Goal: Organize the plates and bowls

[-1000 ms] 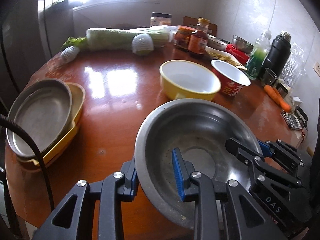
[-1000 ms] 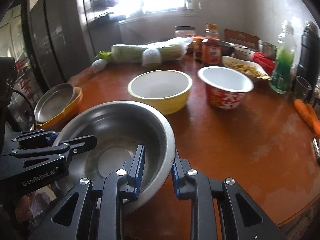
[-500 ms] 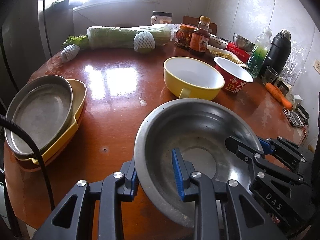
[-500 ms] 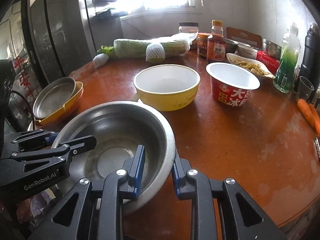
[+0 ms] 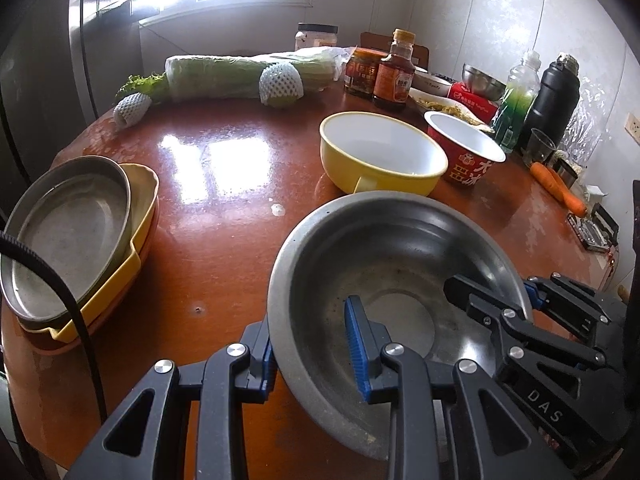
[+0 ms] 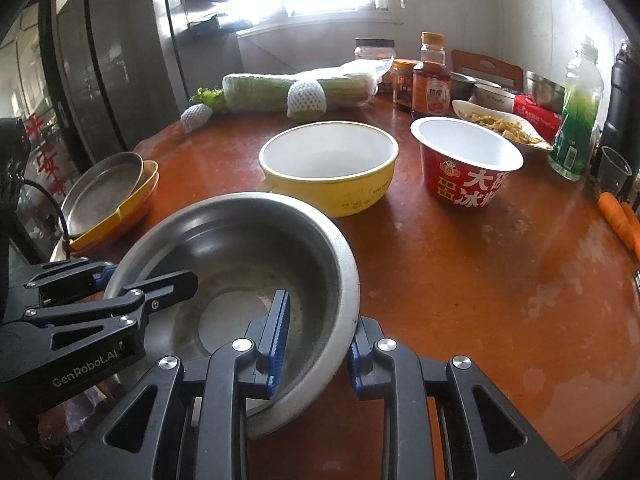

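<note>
A large steel bowl is held above the red-brown round table by both grippers. My left gripper is shut on its left rim, one finger inside, one outside. My right gripper is shut on its right rim the same way. A yellow bowl stands just beyond the steel bowl. A red paper bowl stands right of it. A steel plate lies stacked on yellow and orange plates at the table's left edge.
Wrapped cabbage, netted fruit, sauce jars and a bottle line the back. A green bottle, black flask, cup and carrots sit at the right. The table edge runs near right.
Both grippers have carried the steel bowl forward over the table; the yellow bowl and red paper bowl now lie closer. The grips have not changed.
</note>
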A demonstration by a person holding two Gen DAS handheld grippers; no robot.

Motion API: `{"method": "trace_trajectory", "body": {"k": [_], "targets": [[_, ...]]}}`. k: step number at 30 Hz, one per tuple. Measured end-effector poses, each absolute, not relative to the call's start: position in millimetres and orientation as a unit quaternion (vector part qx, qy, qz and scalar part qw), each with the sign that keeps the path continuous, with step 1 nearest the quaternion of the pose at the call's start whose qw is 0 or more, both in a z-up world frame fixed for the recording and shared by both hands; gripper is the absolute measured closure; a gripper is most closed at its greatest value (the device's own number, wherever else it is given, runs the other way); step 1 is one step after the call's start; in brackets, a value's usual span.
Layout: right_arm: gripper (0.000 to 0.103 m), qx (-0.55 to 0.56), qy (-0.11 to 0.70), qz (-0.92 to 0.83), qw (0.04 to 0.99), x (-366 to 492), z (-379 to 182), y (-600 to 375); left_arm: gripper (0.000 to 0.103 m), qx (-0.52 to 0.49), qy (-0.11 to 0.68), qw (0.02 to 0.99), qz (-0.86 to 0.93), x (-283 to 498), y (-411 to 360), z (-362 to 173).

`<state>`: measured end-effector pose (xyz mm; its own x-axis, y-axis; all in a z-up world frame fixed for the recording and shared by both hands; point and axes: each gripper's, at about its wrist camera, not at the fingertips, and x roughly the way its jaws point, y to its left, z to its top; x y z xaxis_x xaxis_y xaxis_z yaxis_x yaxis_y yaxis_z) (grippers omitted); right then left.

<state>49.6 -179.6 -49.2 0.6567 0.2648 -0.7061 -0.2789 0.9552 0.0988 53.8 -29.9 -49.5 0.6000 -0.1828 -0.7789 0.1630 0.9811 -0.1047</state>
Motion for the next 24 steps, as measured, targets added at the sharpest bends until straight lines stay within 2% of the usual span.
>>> {"method": "trace_trajectory", "body": {"k": [3, 6, 8, 17, 24], "targets": [[0.065, -0.006, 0.385, 0.149, 0.911, 49, -49, -180, 0.068, -0.016, 0.428, 0.898, -0.1, 53, -27, -45], [0.063, -0.002, 0.379, 0.15, 0.913, 48, -45, -181, 0.057, -0.021, 0.419, 0.902, -0.105, 50, -25, -40], [0.053, 0.003, 0.38, 0.145, 0.914, 48, -43, -183, 0.051, -0.023, 0.415, 0.903, -0.106, 49, -24, -38], [0.039, 0.027, 0.36, 0.147, 0.921, 44, -28, -192, 0.05, -0.022, 0.387, 0.918, -0.086, 49, -12, -15], [0.035, 0.045, 0.353, 0.139, 0.924, 49, -18, -202, 0.047, -0.017, 0.374, 0.923, -0.083, 61, -11, 1]]}}
